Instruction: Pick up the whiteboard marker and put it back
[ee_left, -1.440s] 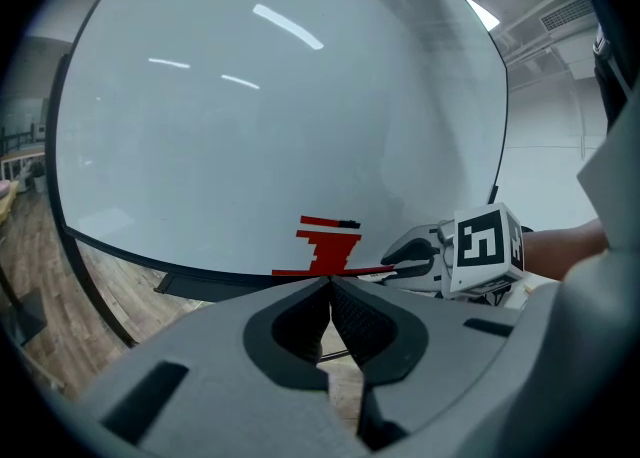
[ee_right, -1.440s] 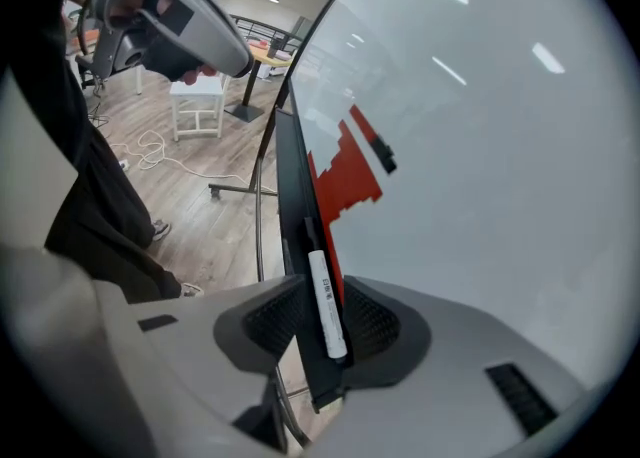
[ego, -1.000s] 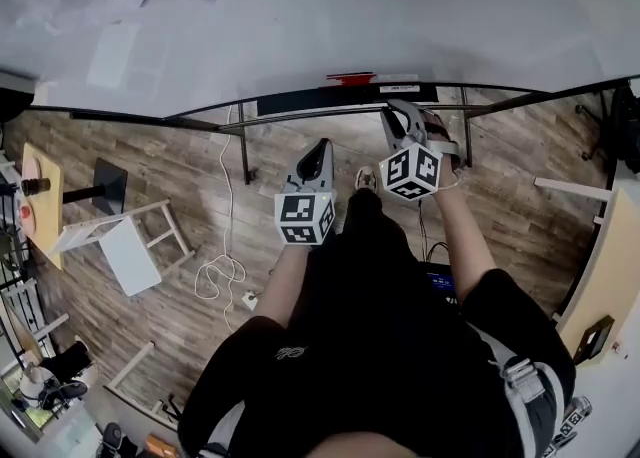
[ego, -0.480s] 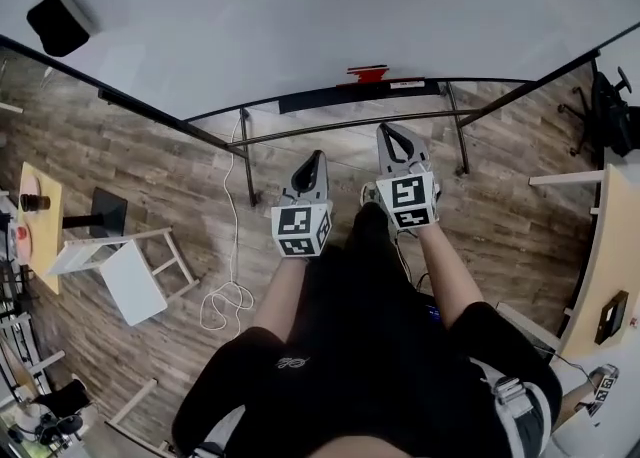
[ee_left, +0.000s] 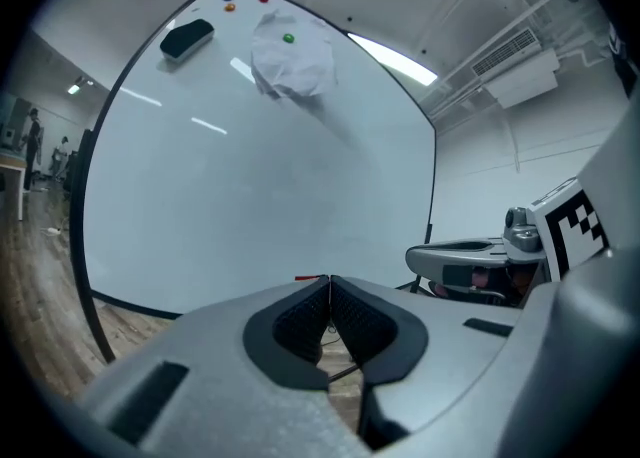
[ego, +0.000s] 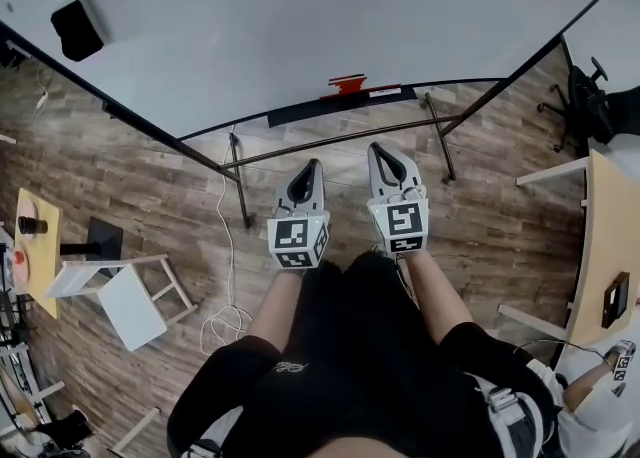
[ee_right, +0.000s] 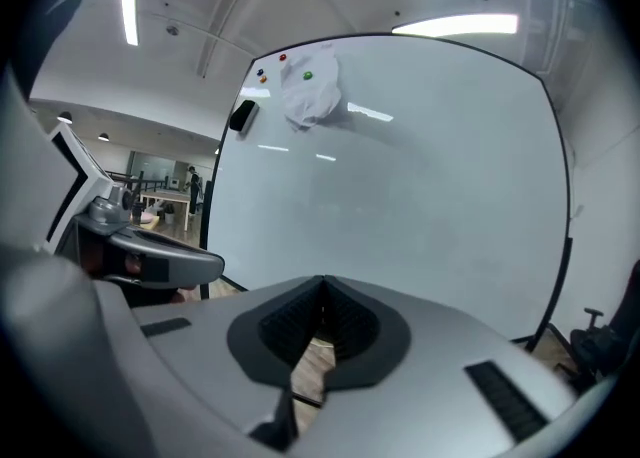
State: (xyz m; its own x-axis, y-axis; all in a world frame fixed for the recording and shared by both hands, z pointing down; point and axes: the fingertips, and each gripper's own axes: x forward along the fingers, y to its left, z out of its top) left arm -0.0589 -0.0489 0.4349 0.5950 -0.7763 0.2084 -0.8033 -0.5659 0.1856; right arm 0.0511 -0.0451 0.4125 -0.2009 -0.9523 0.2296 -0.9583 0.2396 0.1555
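A small red marker-like thing (ego: 348, 83) lies on the black tray (ego: 300, 109) under the whiteboard (ego: 300, 26); it shows as a red sliver (ee_left: 310, 277) just past my left jaws. My left gripper (ego: 312, 165) and right gripper (ego: 379, 150) hang side by side in the air in front of the board's stand, short of the tray, pointing at it. Both are shut with nothing between the pads, as the left gripper view (ee_left: 329, 281) and the right gripper view (ee_right: 322, 282) show. The left gripper's body (ee_right: 150, 256) appears at the left of the right gripper view.
A black eraser (ego: 77, 28), coloured magnets (ee_left: 230, 1) and a crumpled white sheet (ee_left: 290, 56) sit high on the board. The stand's metal bars (ego: 330, 136) cross below the tray. A white stool (ego: 125, 291) and cable (ego: 225, 318) lie left, a desk (ego: 608, 246) right.
Both grippers have risen and moved toward the whiteboard. The right gripper has rolled upright, and the head view has tipped up to take in more of the board.
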